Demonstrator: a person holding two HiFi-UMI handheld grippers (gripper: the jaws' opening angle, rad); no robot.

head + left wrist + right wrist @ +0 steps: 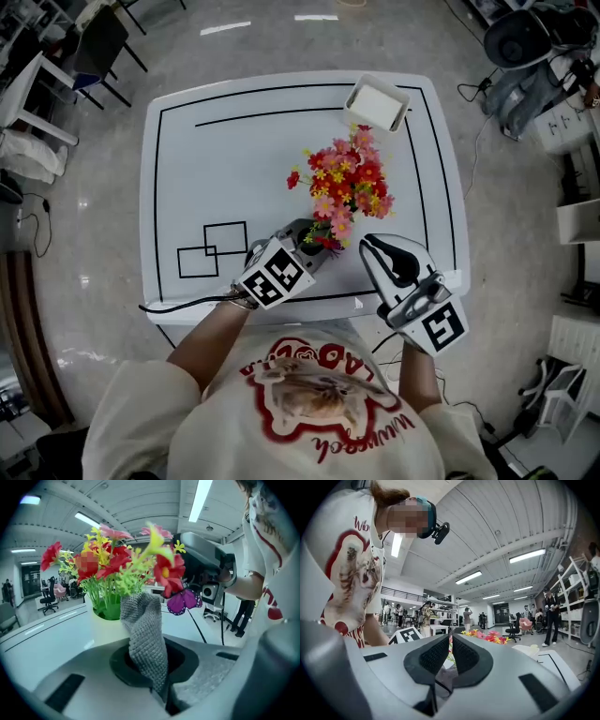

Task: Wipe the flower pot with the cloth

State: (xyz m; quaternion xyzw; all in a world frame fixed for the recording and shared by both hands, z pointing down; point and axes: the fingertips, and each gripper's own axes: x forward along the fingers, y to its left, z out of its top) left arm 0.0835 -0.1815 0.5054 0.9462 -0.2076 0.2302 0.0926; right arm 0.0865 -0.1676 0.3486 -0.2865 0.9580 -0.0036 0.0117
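Head view: the flower pot [104, 629] stands toward the 6 o'clock edge of the table [225, 169], mostly hidden under its flowers [347, 183]. The left tongs [302, 246] are at its 8 o'clock and the right tongs [450, 641] at its 4 o'clock. The left tongs are clamped tight on a grey, knobbly knitted cloth [146, 630] that stands up limp right in front of the smooth white pot wall. The right tongs are all but closed. Something pale shows low in their slit, perhaps only background. To wipe well, I'd press the cloth's fold flat against the wall and sweep round it, below the thin stems, steadying the pot.
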